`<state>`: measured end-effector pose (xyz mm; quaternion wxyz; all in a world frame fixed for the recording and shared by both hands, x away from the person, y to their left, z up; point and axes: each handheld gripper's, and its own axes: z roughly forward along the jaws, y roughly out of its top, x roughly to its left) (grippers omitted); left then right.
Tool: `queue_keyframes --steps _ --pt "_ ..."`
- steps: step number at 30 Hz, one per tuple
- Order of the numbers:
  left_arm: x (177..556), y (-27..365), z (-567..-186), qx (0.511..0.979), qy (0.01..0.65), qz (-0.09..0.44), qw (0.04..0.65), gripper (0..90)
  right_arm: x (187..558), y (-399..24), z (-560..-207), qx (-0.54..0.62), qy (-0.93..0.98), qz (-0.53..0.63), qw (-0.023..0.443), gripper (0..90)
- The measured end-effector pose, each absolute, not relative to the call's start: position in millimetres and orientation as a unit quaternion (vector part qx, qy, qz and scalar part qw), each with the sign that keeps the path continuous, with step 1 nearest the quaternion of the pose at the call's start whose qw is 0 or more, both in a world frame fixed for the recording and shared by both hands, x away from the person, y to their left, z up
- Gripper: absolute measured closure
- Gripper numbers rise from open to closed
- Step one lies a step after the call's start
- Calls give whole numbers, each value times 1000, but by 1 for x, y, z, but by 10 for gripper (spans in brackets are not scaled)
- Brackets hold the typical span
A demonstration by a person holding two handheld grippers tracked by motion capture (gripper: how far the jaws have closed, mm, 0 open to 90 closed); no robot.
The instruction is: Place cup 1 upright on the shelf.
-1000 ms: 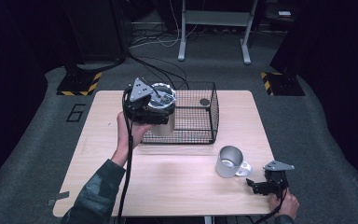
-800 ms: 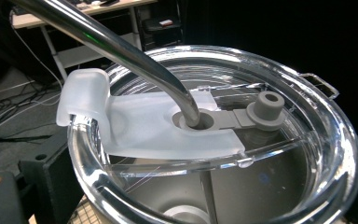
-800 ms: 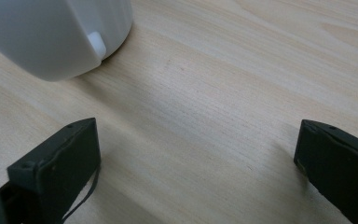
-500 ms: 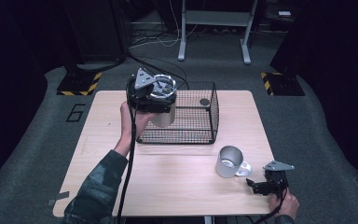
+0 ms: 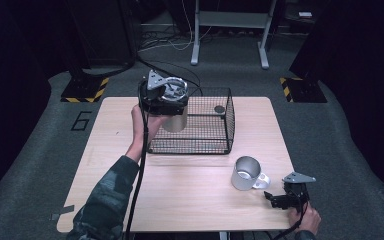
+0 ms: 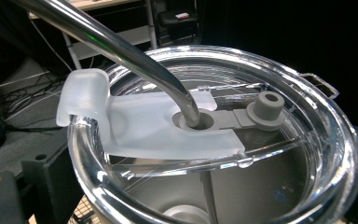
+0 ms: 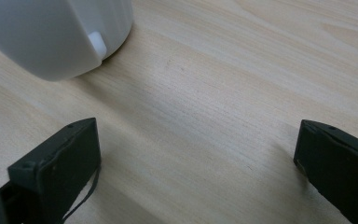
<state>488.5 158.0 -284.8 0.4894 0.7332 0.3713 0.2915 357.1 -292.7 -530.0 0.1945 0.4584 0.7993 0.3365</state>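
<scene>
Left gripper (image 5: 164, 97): raised above the table on an outstretched forearm, hand wrapped beneath it, jaws closed on a load. Right gripper (image 5: 285, 196): low at the near right edge, hand behind it, jaws spread wide, nothing between.

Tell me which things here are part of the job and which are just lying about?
Part of the job:
- left claw
- lidded steel tumbler it holds over the wire basket
- straw through the lid

Lying about:
- metal mug on the table
- right claw, open, resting beside it
</scene>
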Motion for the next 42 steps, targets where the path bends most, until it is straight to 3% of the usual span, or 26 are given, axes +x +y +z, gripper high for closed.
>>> queue_keyframes --steps 42 --pt "550 159 -333 727 435 276 454 38 357 -292 -530 461 797 338 196 0"
